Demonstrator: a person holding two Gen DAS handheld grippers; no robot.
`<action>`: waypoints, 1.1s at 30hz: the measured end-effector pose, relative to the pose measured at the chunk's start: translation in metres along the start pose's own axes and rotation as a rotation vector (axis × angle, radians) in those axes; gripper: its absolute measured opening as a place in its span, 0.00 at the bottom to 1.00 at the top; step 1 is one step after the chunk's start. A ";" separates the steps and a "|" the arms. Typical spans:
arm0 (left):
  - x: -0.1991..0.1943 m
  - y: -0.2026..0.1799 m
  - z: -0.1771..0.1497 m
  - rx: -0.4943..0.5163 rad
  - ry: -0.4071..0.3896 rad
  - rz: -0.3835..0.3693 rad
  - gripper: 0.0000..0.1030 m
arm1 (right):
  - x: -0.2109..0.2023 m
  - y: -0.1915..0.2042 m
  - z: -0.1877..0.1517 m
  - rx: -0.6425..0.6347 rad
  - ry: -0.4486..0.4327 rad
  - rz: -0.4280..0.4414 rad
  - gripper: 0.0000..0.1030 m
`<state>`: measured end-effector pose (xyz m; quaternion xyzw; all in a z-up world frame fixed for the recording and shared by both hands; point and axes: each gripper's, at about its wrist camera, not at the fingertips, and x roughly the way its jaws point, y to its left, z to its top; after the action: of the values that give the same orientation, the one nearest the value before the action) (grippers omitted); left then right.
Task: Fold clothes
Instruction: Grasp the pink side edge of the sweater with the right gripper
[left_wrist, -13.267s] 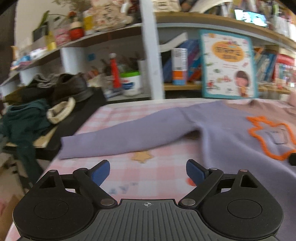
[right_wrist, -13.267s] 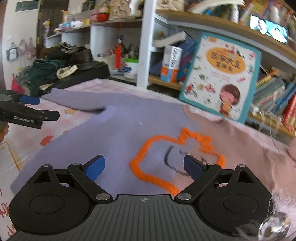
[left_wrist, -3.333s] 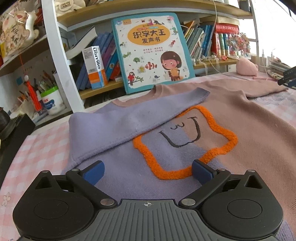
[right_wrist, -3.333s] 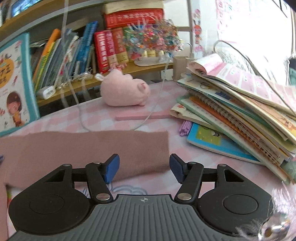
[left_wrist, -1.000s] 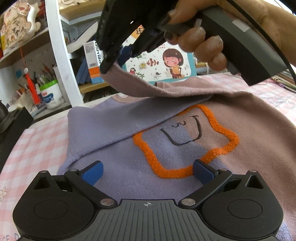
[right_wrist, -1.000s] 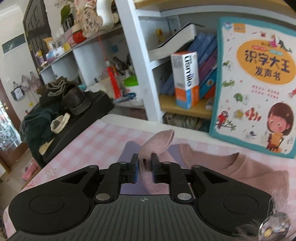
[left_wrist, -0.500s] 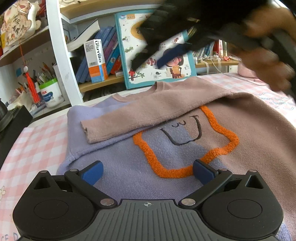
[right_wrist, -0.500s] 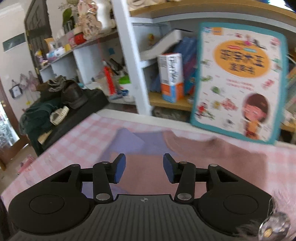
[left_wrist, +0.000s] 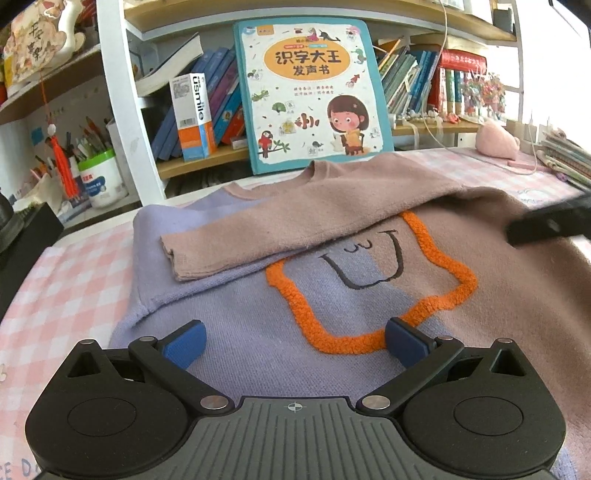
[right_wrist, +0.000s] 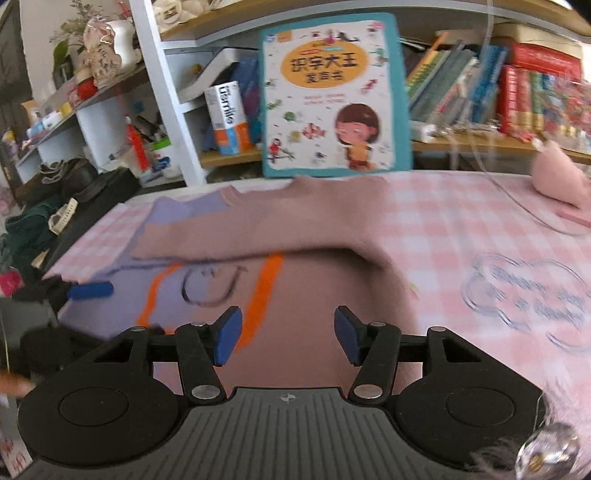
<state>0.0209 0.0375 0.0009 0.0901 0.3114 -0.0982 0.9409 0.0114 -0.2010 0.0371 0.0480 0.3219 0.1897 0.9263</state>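
— Both claws first: our left gripper (left_wrist: 294, 341), black with blue pads, hangs wide above the lower front of the lilac-and-dusty-pink knit sweater (left_wrist: 369, 295), nothing between its fingers.

— And our right gripper (right_wrist: 287, 336), of the same make, has its jaws opening over the pink half of the sweater; nothing lies between them and the pads press on no cloth. In the left wrist view it shows only as a dark blur at the sweater's right edge.

— We see the sweater lying flat on the pink-and-white checked tablecloth (left_wrist: 62, 295), with the fuzzy orange outline and black stitched smile (left_wrist: 369, 266) facing up.

— The pink sleeve (left_wrist: 280, 229) lies folded across the sweater's chest, just above the orange outline, its cuff resting on the lilac half.

— Behind the sweater's collar, the teal-bordered children's picture book (left_wrist: 310, 96) stands upright against the wooden shelf.

— To the right of the sweater, well apart, sits a pink plush pig (right_wrist: 557, 177) on the cloth.
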 end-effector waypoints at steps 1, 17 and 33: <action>0.000 0.001 0.000 -0.008 0.000 0.005 1.00 | -0.005 0.000 -0.004 -0.013 0.001 -0.012 0.51; -0.067 0.046 -0.027 -0.181 -0.030 0.114 0.99 | -0.029 -0.008 -0.037 -0.099 0.013 -0.130 0.51; -0.095 0.087 -0.069 -0.471 0.052 0.018 0.18 | -0.059 -0.048 -0.059 0.161 0.068 -0.036 0.24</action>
<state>-0.0724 0.1500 0.0129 -0.1267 0.3491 -0.0118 0.9284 -0.0518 -0.2700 0.0140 0.1099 0.3681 0.1484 0.9113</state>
